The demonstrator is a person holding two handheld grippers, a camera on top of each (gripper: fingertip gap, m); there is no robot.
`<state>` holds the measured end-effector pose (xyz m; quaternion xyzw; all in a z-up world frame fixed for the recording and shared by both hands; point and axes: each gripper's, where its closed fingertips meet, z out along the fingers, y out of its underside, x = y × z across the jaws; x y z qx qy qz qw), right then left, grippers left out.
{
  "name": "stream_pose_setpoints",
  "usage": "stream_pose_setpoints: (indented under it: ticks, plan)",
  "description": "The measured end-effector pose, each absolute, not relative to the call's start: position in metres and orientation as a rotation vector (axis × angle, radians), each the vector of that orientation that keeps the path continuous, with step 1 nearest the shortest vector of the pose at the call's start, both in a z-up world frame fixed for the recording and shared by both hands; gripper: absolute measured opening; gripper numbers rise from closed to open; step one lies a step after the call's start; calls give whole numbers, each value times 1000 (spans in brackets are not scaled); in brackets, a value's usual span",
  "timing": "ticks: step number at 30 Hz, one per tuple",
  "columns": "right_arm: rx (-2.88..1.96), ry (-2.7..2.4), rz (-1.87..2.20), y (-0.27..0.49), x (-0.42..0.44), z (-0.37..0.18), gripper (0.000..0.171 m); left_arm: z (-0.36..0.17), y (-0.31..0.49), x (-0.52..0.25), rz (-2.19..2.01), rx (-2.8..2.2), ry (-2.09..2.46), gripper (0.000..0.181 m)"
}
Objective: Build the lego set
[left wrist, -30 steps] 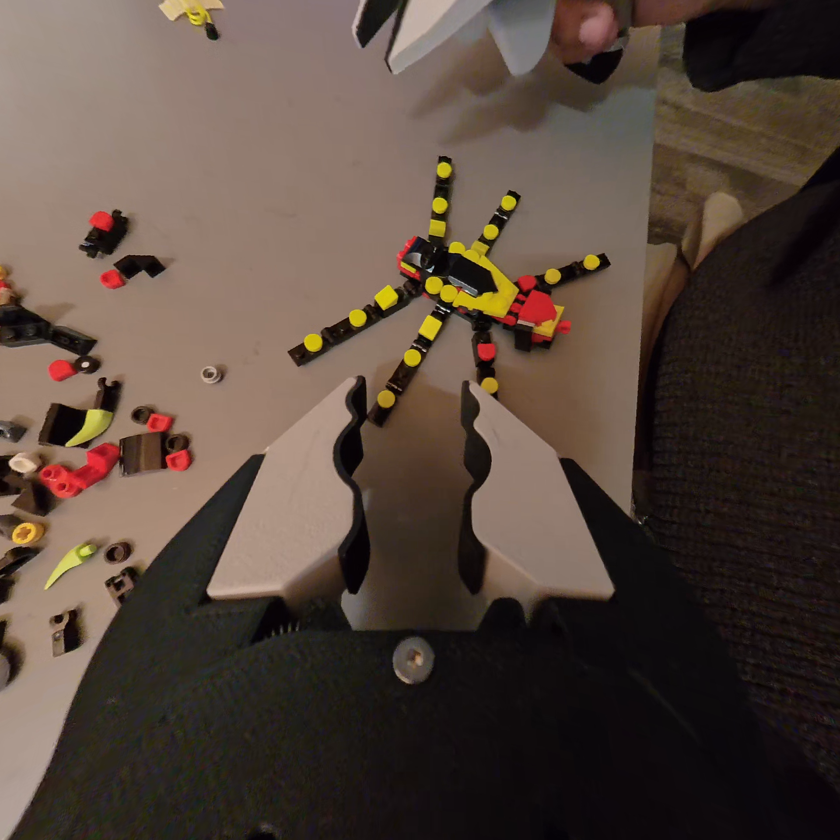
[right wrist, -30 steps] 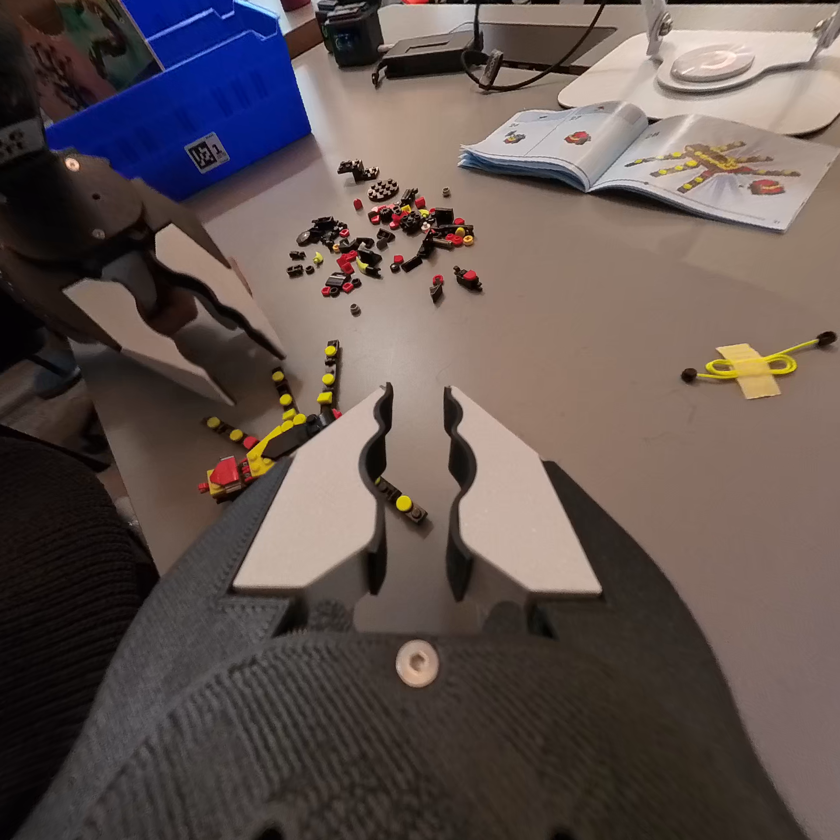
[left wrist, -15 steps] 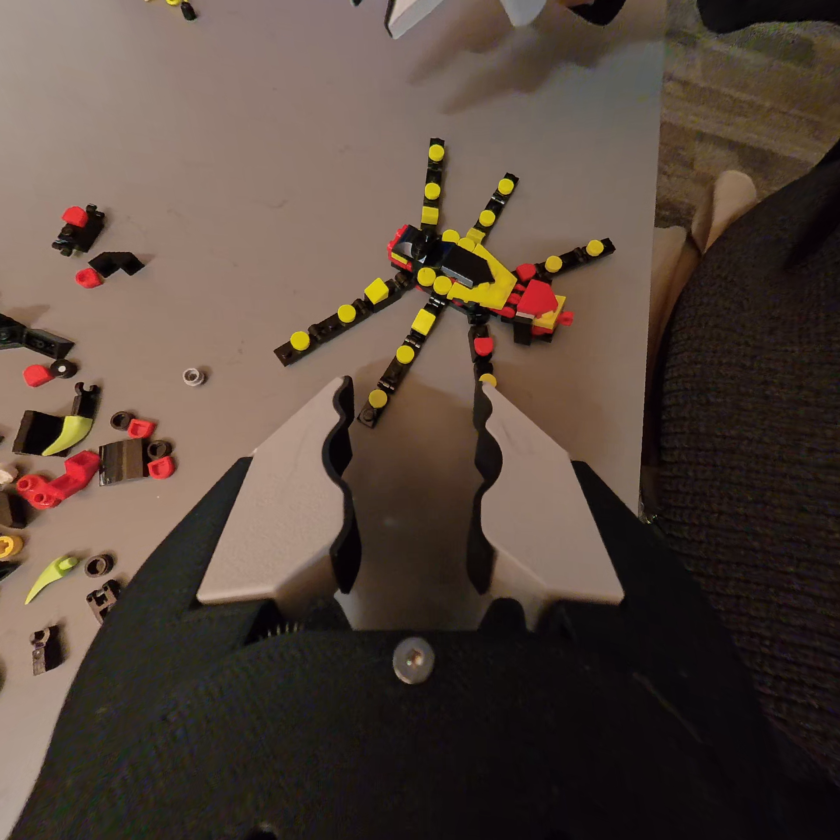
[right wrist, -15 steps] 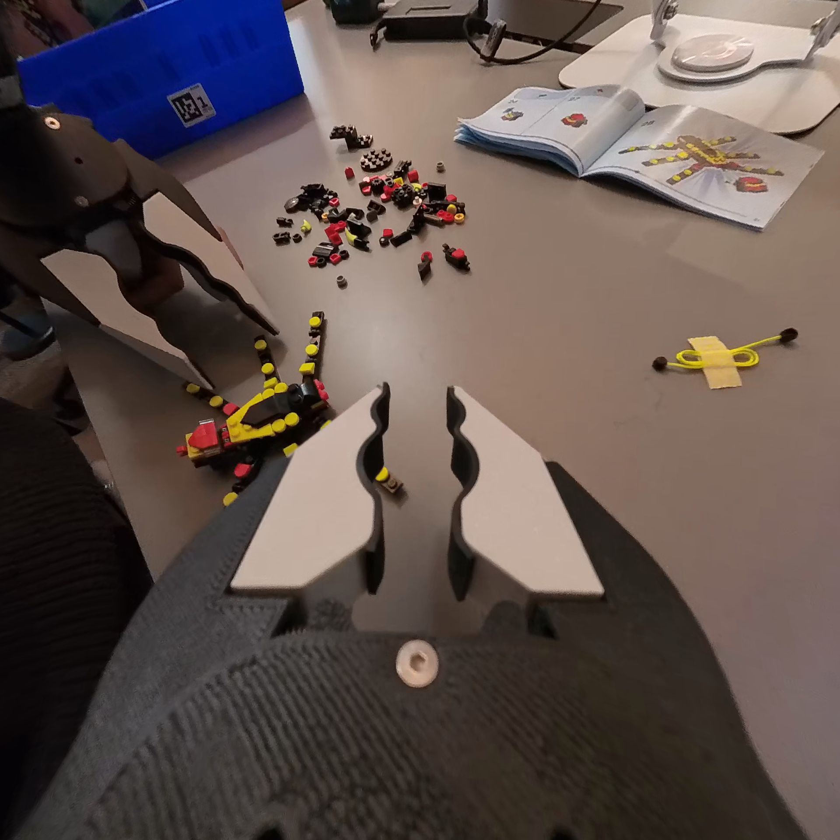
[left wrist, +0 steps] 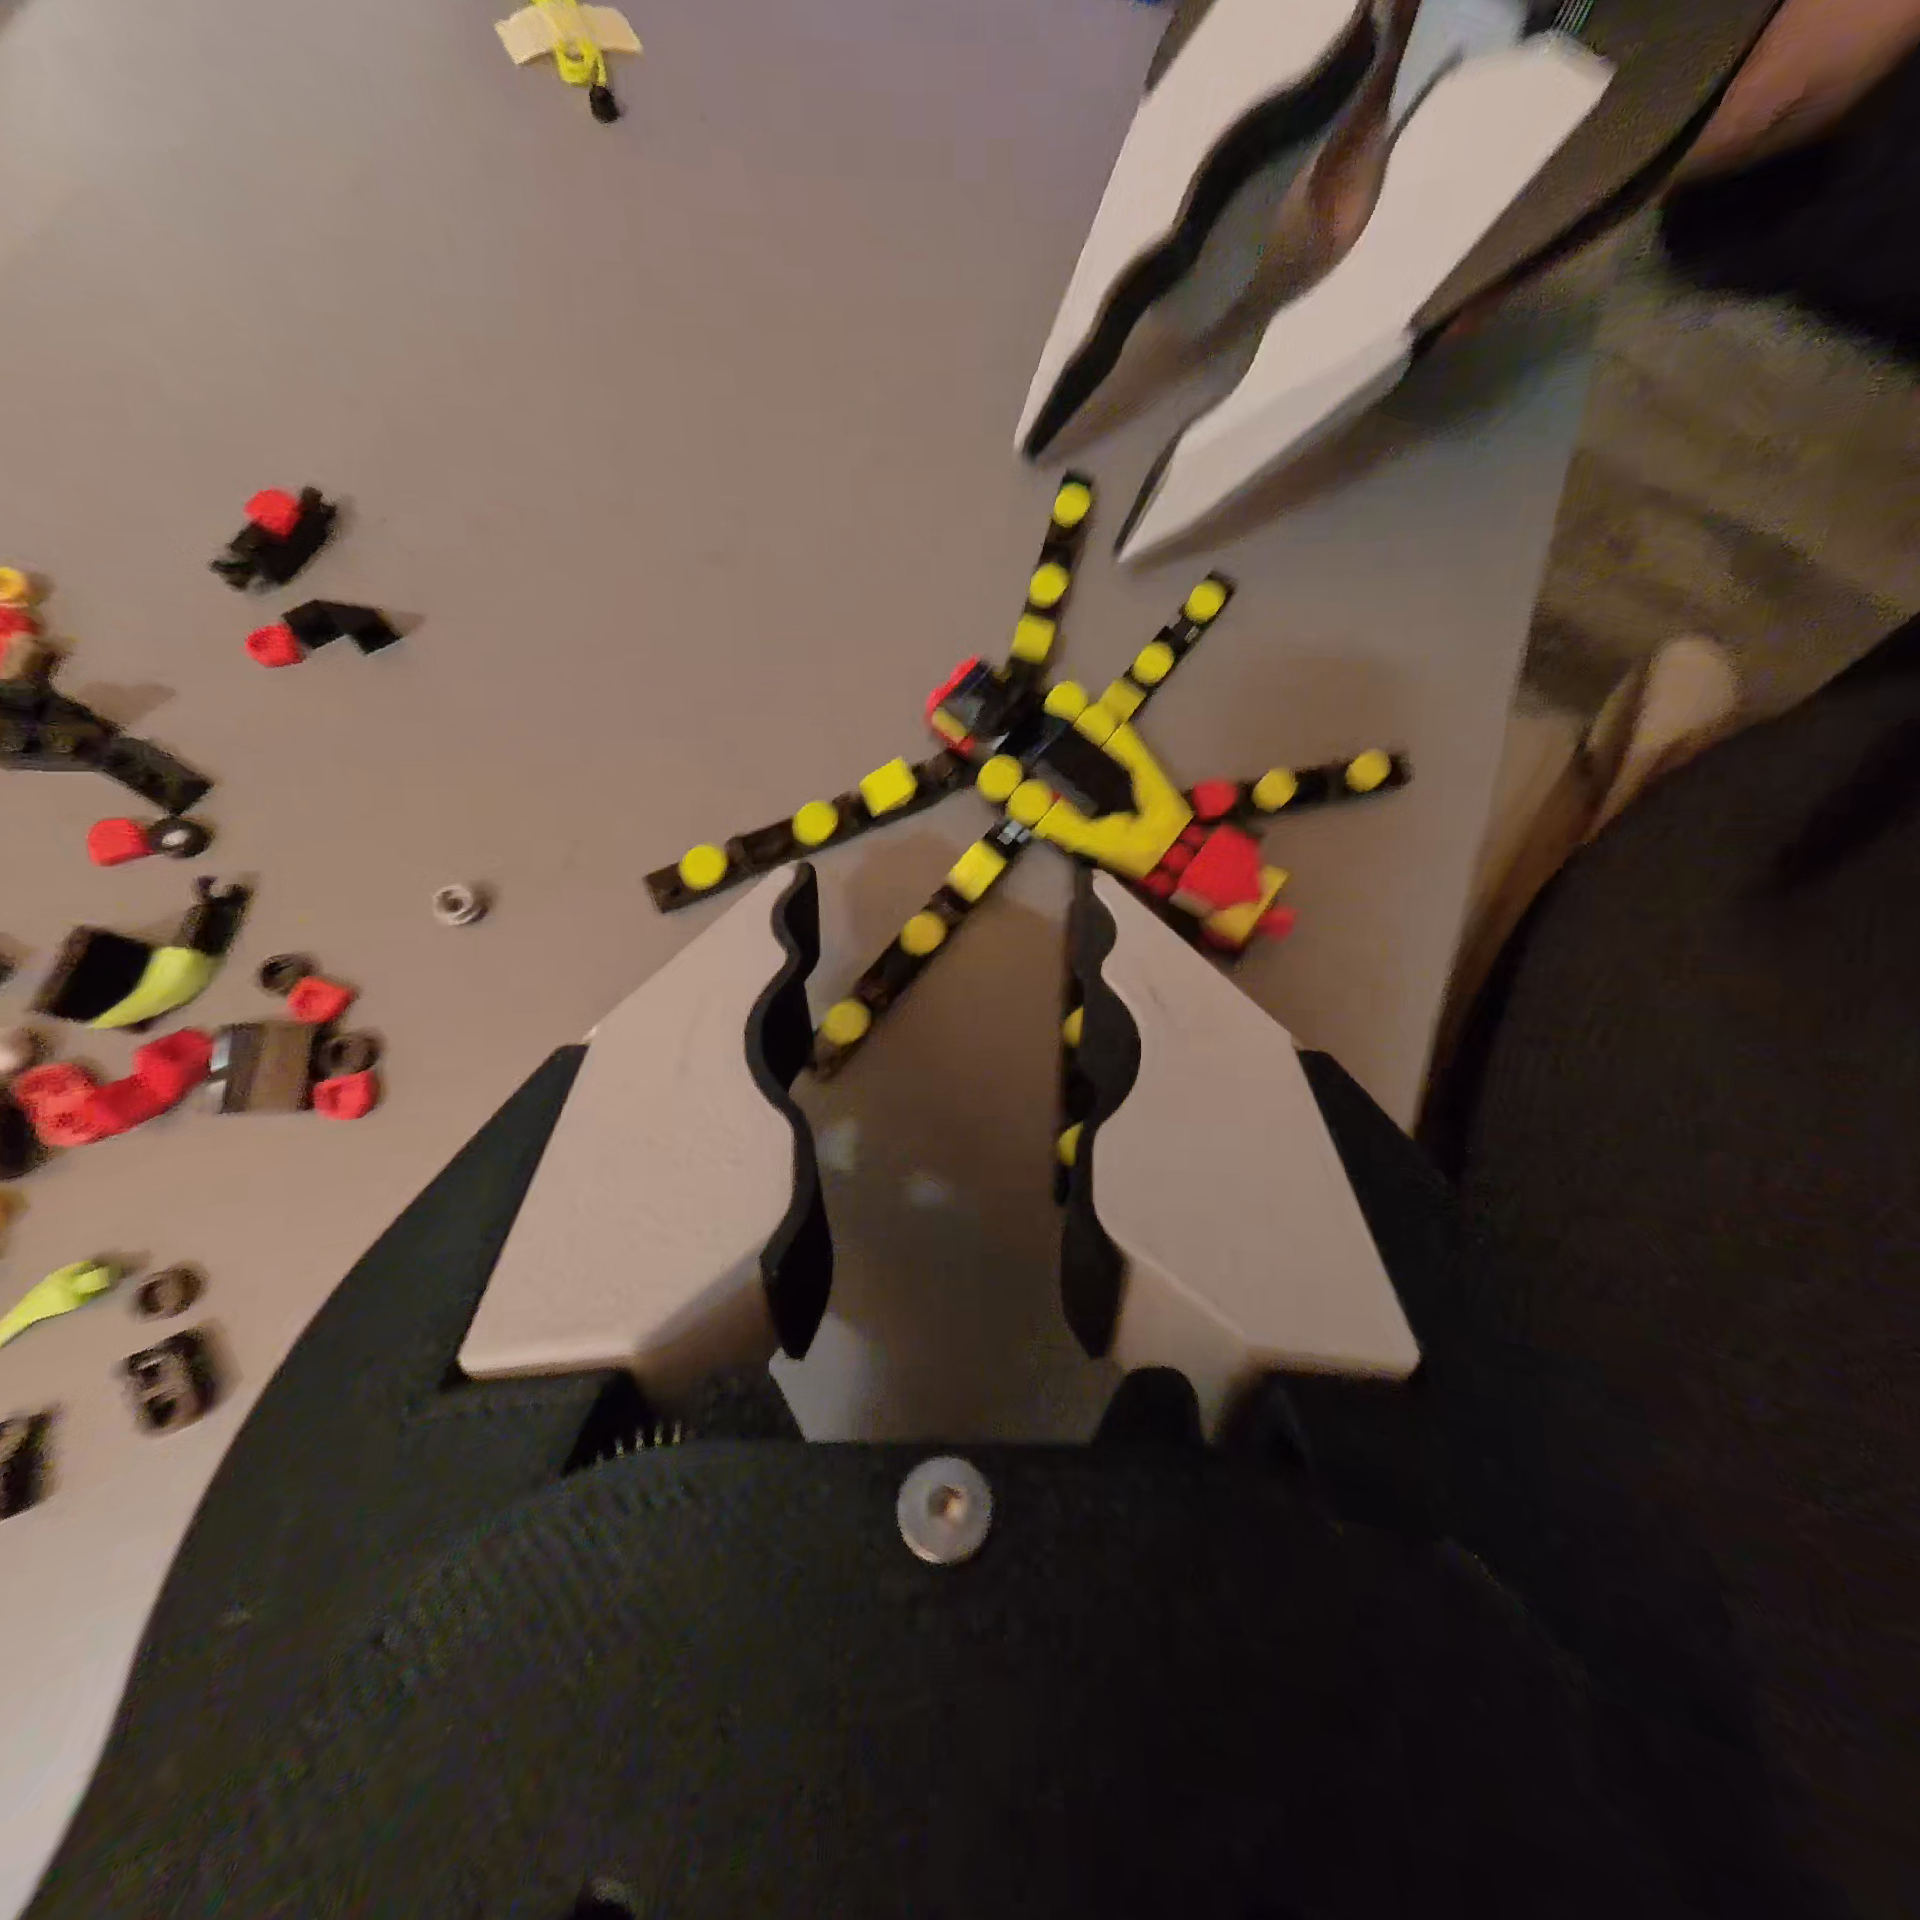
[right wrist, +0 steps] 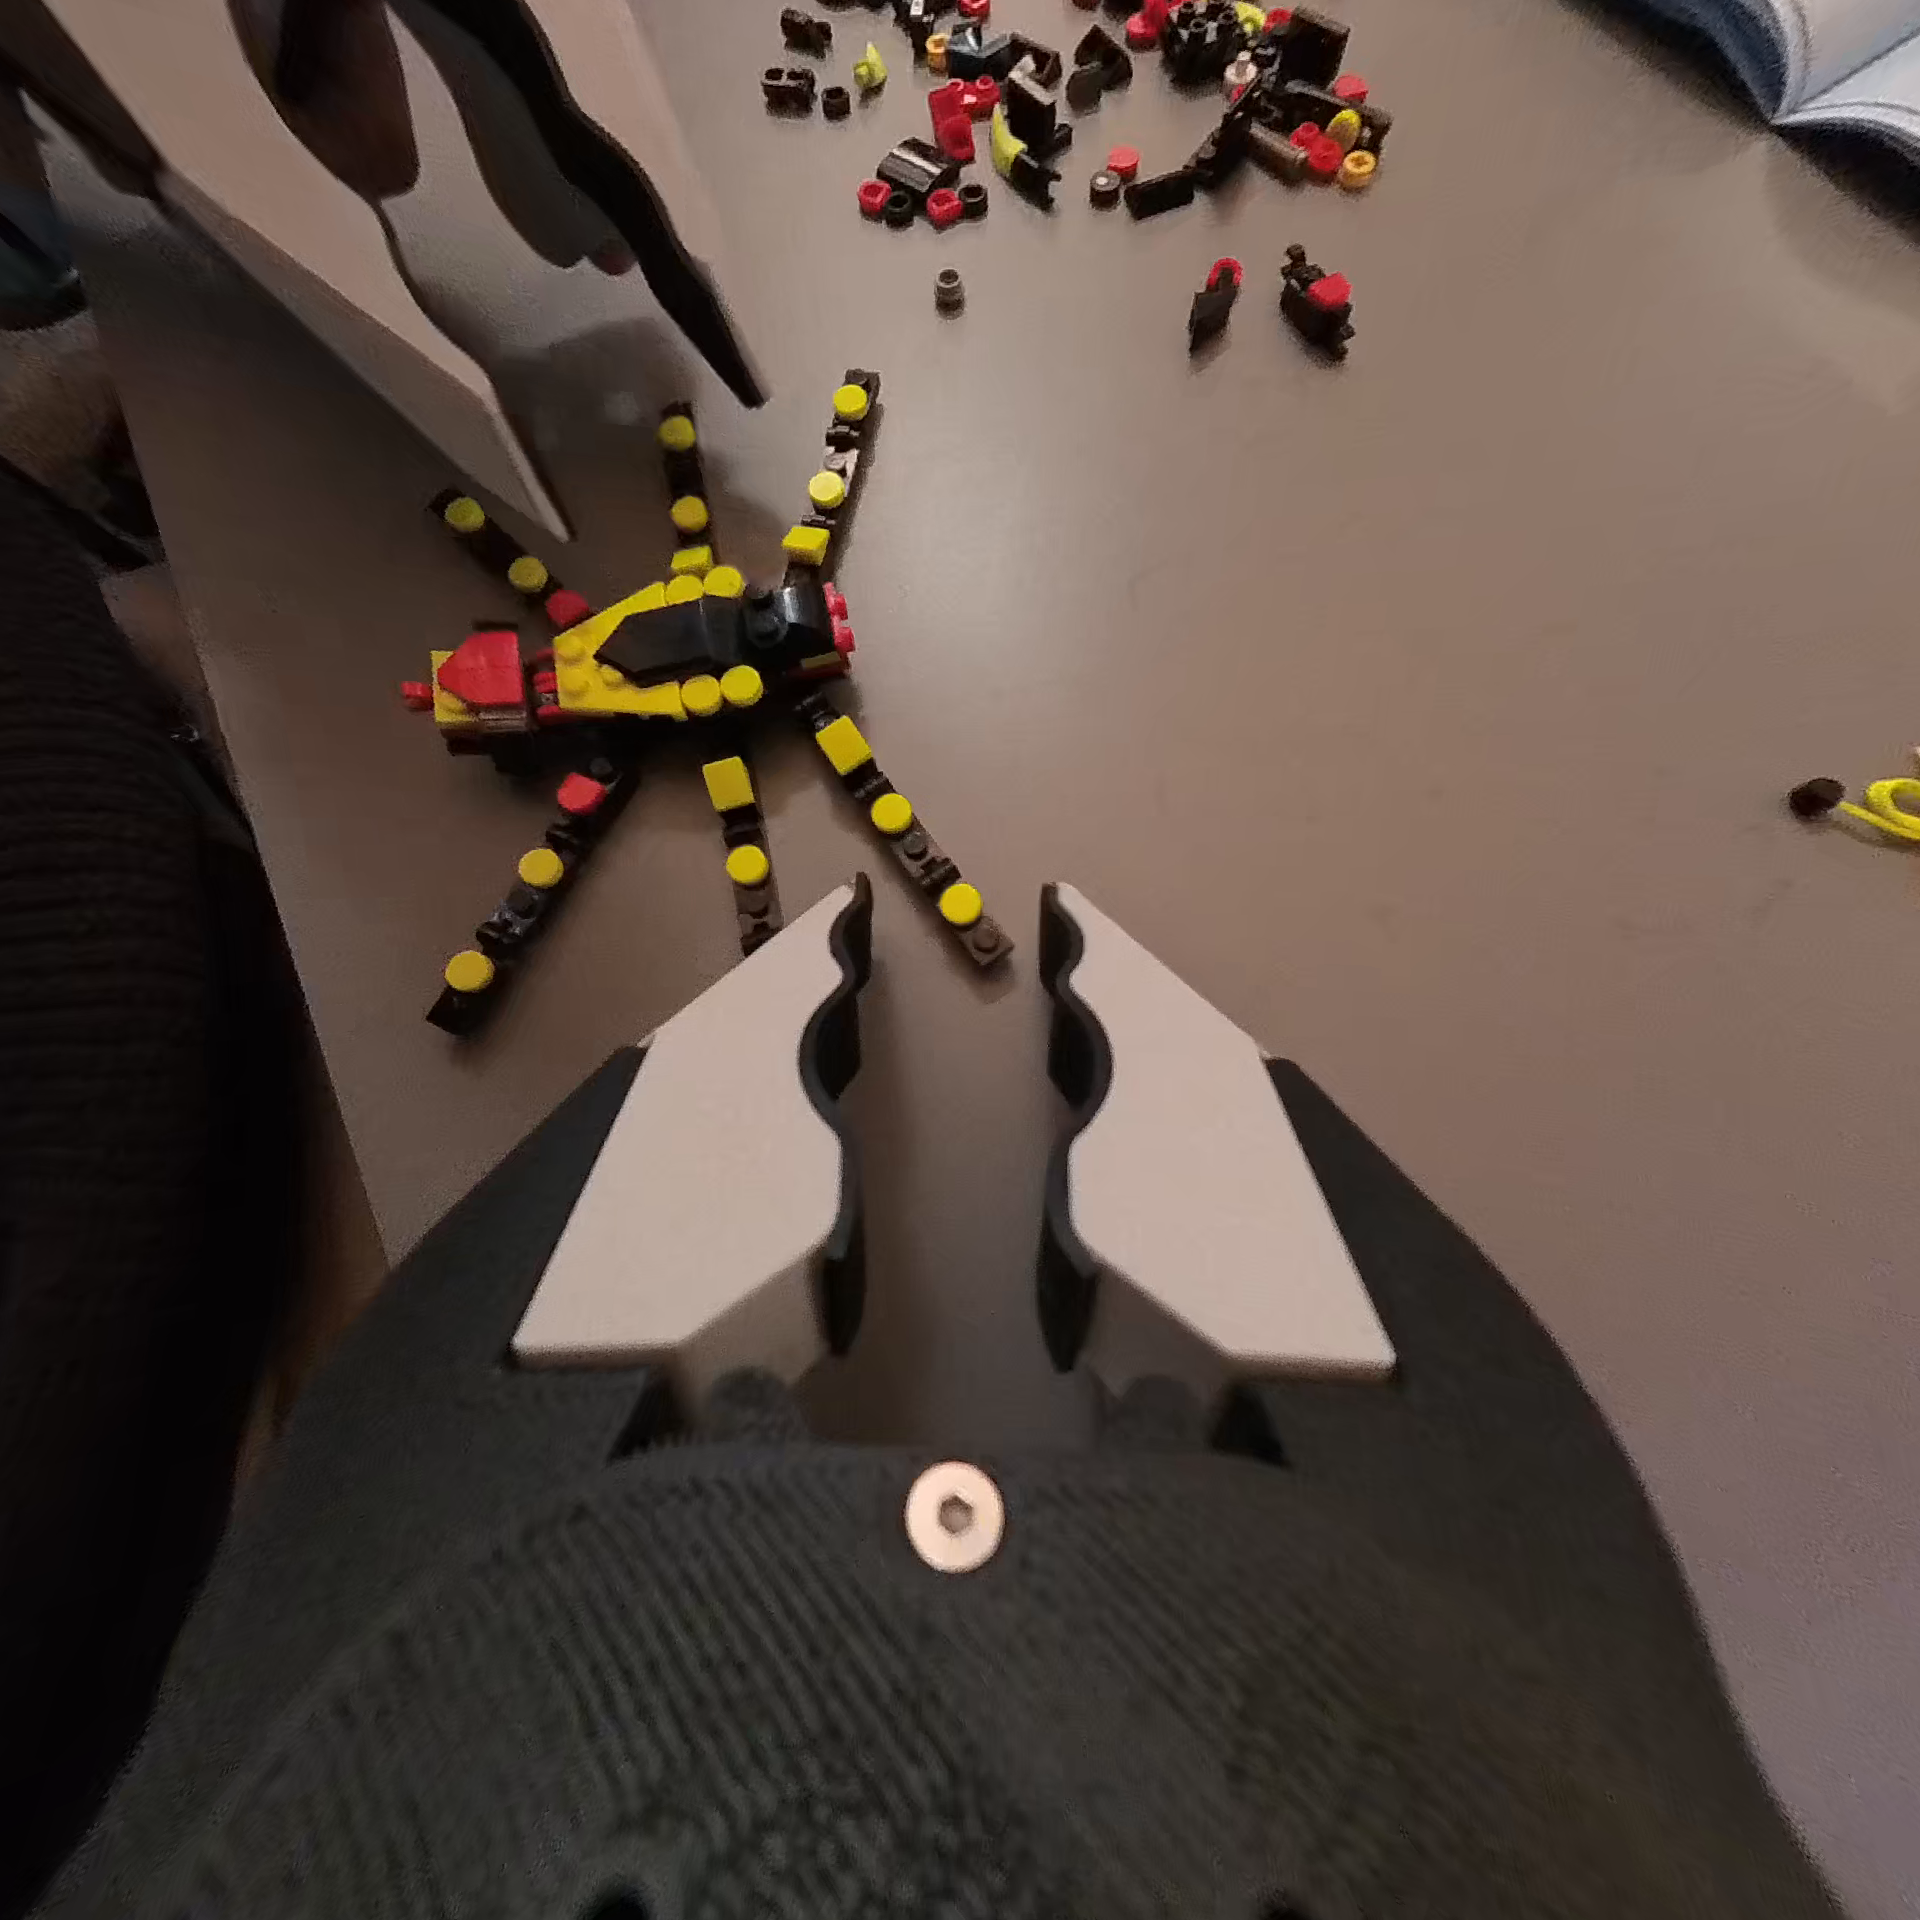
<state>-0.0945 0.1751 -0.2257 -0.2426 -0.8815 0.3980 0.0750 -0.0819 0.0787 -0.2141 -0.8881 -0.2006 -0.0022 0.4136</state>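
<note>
A black, yellow and red lego spider (left wrist: 1081,790) lies flat on the grey table near its edge; it also shows in the right wrist view (right wrist: 665,655). My left gripper (left wrist: 940,894) is open and empty, with one spider leg (left wrist: 914,945) lying between its fingers. My right gripper (right wrist: 954,899) is open and empty, with the tip of another leg (right wrist: 966,920) between its fingertips. Each gripper shows in the other's view, on the far side of the spider: the right gripper (left wrist: 1081,499) and the left gripper (right wrist: 660,468).
Several loose black, red and yellow bricks (left wrist: 156,1039) lie to the left, seen farther off in the right wrist view (right wrist: 1091,114). A yellow band with tape (left wrist: 566,42) and a booklet (right wrist: 1849,62) lie beyond. The table edge (left wrist: 1496,831) runs beside the spider.
Both grippers have moved in toward the spider from opposite sides. Spider legs now lie between the fingers of each. The left jaws stand wider apart.
</note>
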Motion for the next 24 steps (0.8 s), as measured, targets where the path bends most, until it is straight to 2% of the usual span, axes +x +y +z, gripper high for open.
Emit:
stream_pose_setpoints:
  ticks: [4,9,16,24]
  plan:
    - [-702,-2660,1140,172,-92,-233,28,-202,107,-67,-125,-2180,-606,58]
    - [-703,-2669,1076,170,-83,-234,18,-220,110,-72,58,-2305,-658,60]
    - [-605,-2836,1199,154,-40,-231,21,-220,97,-73,179,-2384,-609,55]
    - [-638,-2721,1255,138,-56,-222,27,-227,102,-70,146,-2383,-589,53]
